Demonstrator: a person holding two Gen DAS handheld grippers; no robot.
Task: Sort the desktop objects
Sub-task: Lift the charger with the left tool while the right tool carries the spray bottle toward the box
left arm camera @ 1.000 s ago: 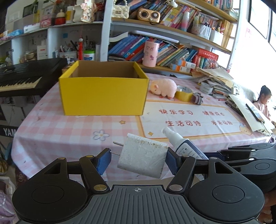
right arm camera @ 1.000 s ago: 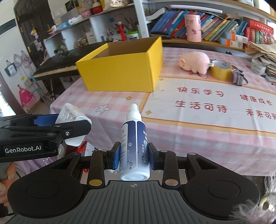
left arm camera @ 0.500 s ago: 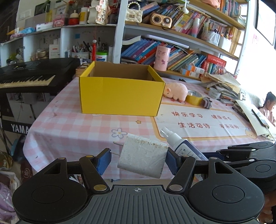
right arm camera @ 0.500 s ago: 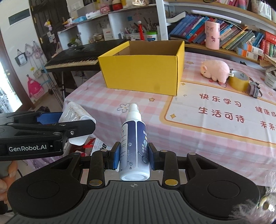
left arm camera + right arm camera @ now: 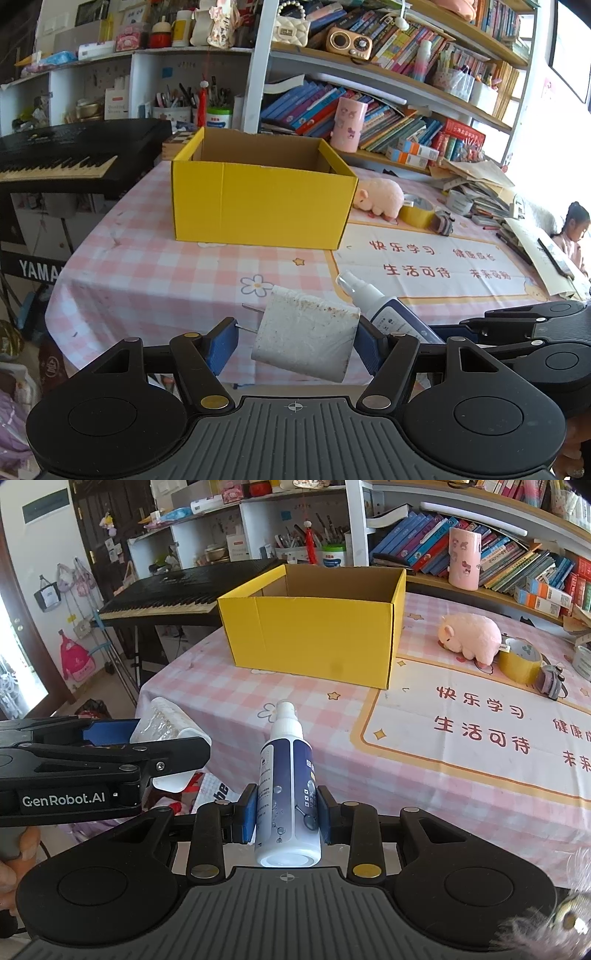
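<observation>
since both my grippers are loaded, here's how the stuff feels from where i sit: my right gripper is clamped on the spray bottle, both blue pads squeezing its lower body at bottom centre of the right wrist view, nozzle pointing away toward the table. it's smooth glossy plastic, so i'd guess slippery, and probably a bit sloshy if there's liquid in it, can't see the fill level. holding low on the straight barrel seems right, the tapered neck would just squirt out of the pads. my left gripper has the white packet at lower centre of the left wrist view, and honestly that grip looks sketchy: the pad on the right side of the frame touches it, but there's a visible gap on the left side with only a thin pin-like thing sticking across. it's tilted, looks light and crinkly, soft-ish, maybe a clear wrapper with grainy contents. so i'd call it loosely held and likely to swing. the yellow box sits open in the middle of both views on the pink checked tablecloth, well apart from both items, and i'd guess that's where they go.
</observation>
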